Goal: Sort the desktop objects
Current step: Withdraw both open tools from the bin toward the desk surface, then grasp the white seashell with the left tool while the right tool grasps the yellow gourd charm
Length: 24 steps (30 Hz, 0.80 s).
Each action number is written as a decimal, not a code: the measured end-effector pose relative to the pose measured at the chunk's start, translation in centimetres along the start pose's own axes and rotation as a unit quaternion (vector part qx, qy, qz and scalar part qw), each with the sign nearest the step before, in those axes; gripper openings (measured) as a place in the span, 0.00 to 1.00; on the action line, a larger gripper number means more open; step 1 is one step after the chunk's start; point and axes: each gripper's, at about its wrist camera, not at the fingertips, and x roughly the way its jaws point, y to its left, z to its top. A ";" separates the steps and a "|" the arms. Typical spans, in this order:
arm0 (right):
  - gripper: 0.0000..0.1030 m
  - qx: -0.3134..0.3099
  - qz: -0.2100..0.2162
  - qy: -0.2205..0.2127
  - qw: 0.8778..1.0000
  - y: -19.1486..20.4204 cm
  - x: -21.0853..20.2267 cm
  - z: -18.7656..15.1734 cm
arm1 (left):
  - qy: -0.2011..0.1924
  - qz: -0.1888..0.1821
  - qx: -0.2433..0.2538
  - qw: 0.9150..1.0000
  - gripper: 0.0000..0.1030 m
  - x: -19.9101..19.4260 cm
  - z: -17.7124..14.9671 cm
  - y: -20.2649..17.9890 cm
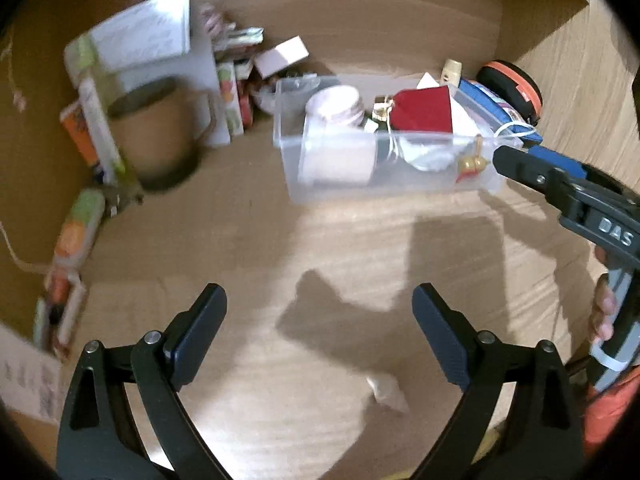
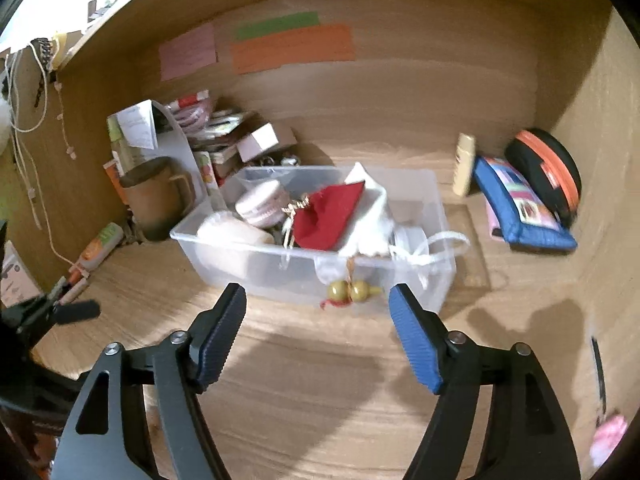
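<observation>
Bin contents jumbled, blurred; small desk scrap unidentifiable.

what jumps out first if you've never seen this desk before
The clear plastic bin in the middle of the wooden desk, crammed with a red pouch and a pink tin. A gold gourd charm dangles over its front wall.

Only readable text: "DAS" in raised letters on the dark body of the right gripper, seen from the left wrist view. White card at back left carries handwriting, too blurred to read. Coloured notes on the back wall show no legible writing.
</observation>
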 end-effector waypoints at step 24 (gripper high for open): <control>0.69 0.028 -0.019 0.034 0.999 -1.0 1.7 -3.8 | 0.013 0.004 -0.012 1.000 0.62 0.6 -5.8 -2.4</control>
